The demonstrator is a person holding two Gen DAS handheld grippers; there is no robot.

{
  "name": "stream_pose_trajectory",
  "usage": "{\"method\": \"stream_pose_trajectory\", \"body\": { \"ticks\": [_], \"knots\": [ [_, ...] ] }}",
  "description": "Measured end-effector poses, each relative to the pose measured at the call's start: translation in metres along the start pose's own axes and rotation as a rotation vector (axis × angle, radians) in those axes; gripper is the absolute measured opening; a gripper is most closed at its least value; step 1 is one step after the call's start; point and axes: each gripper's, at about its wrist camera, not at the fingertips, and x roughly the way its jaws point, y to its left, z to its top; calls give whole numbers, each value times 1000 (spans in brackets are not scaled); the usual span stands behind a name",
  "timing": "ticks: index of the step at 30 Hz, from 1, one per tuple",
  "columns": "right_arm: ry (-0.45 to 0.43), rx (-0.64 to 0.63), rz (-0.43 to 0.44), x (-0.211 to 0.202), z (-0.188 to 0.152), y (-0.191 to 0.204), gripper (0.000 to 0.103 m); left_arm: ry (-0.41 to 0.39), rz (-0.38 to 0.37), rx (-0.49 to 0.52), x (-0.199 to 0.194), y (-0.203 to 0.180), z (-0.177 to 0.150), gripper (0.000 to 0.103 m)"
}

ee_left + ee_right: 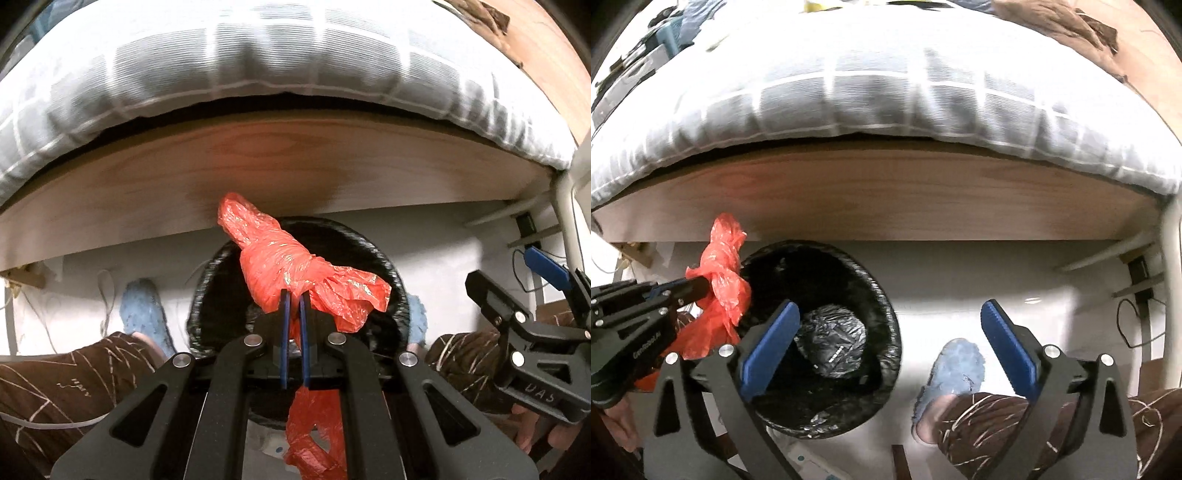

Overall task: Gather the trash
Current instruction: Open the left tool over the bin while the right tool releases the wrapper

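Note:
My left gripper [294, 295] is shut on a crumpled red plastic bag [280, 258] and holds it above the bin lined with a black bag [391, 269]. In the right wrist view the red bag [720, 280] hangs at the bin's left rim, held by the left gripper [701, 286]. The bin [886, 332] stands on the white floor, with crumpled black plastic at its bottom. My right gripper [886, 314] is open and empty, to the right of the bin; it also shows in the left wrist view [517, 284].
A wooden bed frame [871, 195] with a grey checked mattress [871, 92] runs across just behind the bin. The person's feet in blue slippers [956, 369] and brown trouser legs [74, 376] stand beside the bin. Cables and a white post [1171, 277] are at the right.

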Motion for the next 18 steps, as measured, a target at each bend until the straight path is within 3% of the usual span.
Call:
{"method": "stream_pose_trajectory", "body": {
  "ticks": [11,12,14,16,18],
  "knots": [
    [-29,38,-37,-10,2,-16,95,9,12,35,7,-15,-1,6],
    [-31,36,-39,-11,2,-16,95,9,14,33,8,-15,-1,10],
    [-30,28,-40,-12,3,-15,95,-4,27,31,7,-13,-1,27],
    [-33,26,-41,-14,4,-14,95,-27,46,33,6,-12,-2,51],
    [-39,27,-46,-16,6,-13,95,-44,55,32,3,-10,-2,57]
  ]
}}
